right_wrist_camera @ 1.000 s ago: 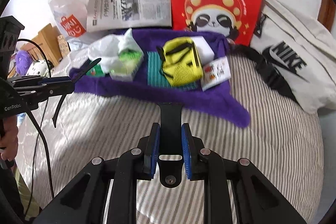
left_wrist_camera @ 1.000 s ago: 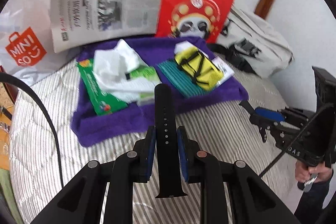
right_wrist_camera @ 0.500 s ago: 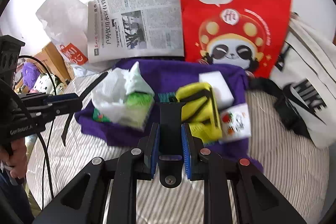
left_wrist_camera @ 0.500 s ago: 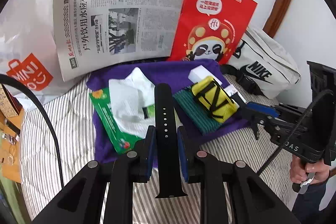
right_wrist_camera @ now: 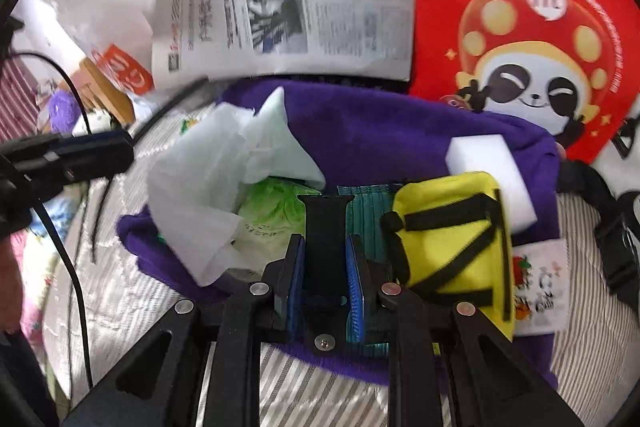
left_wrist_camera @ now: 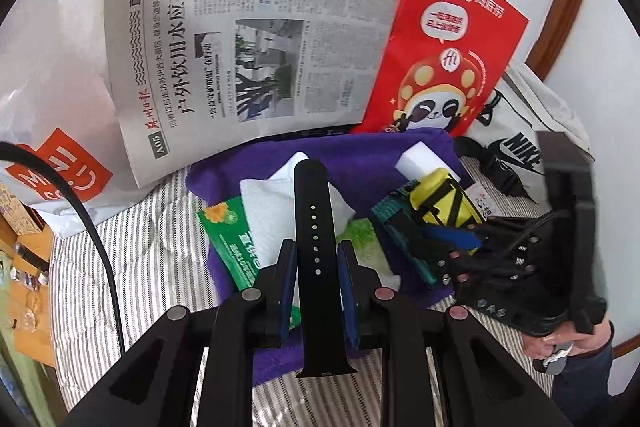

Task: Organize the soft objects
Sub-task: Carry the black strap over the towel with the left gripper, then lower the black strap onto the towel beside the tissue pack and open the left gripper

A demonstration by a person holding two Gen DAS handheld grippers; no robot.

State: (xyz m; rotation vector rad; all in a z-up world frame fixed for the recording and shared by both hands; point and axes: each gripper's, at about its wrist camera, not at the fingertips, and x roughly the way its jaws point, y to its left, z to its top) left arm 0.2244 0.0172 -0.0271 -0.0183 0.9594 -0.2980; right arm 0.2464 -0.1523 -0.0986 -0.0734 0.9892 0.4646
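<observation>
Straps first: I have one black watch strap piece in each gripper. My left gripper [left_wrist_camera: 316, 271] is closed on the long strap half [left_wrist_camera: 315, 239], the one with the row of small holes; the blue pads press its two edges and the strap stands up between the fingers, its rounded tip pointing toward the purple towel [left_wrist_camera: 360, 163]. My right gripper [right_wrist_camera: 325, 267] is closed in the same way on the short strap half [right_wrist_camera: 325, 227], which has a flat, wider top end and a small screw near its lower end.

Both grippers hang over the striped bed cover [left_wrist_camera: 132, 247], at the near edge of the towel. On the towel I see a green tissue pack [left_wrist_camera: 230, 239] with a white crumpled tissue [right_wrist_camera: 208, 179] on top of it, a teal ribbed cloth [right_wrist_camera: 368, 207], a yellow pouch with black straps [right_wrist_camera: 452, 251] lying on that cloth, and a white foam block [right_wrist_camera: 488, 163] just behind the pouch. A small printed packet [right_wrist_camera: 540, 291] lies at the right edge of the towel, beside the pouch.

Behind the towel, a newspaper [left_wrist_camera: 256, 43] and a red paper bag with a panda [left_wrist_camera: 444, 43] lean against the wall. A white Nike bag [left_wrist_camera: 528, 131] lies at the right. In the left wrist view the right gripper is in front of the pouch, and a hand [left_wrist_camera: 560, 343] holds its handle.
</observation>
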